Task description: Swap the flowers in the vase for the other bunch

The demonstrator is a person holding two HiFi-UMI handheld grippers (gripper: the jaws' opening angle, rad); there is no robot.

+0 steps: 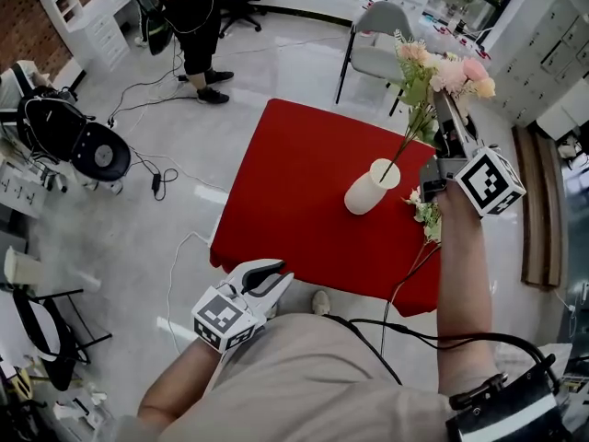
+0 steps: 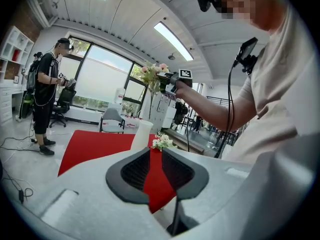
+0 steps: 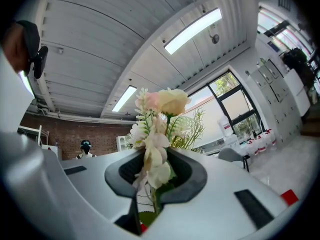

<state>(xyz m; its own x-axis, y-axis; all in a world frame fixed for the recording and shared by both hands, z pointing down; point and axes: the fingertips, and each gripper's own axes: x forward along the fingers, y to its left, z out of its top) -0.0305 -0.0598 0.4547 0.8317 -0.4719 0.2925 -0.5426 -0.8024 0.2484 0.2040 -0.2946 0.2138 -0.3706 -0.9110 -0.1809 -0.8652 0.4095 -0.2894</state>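
— So, is it going out or in?
— Can't tell. The right gripper (image 1: 449, 120) clamps the pink bunch (image 1: 444, 70), stem tip at the vase (image 1: 368, 191) mouth. The white bunch (image 1: 426, 212) lies beside it, and the left gripper (image 1: 267, 277) is slightly agape, empty. Either way, travel along the stem.

Left tongs (image 2: 156, 158) parted, empty, white vase (image 2: 141, 135) on red table (image 2: 90, 144), pink bunch (image 2: 152, 74) aloft

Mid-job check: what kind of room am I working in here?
Likely an office or lab turned recording space: a grey chair, white shelves along the wall, and cables trailing across the floor beside the red table.
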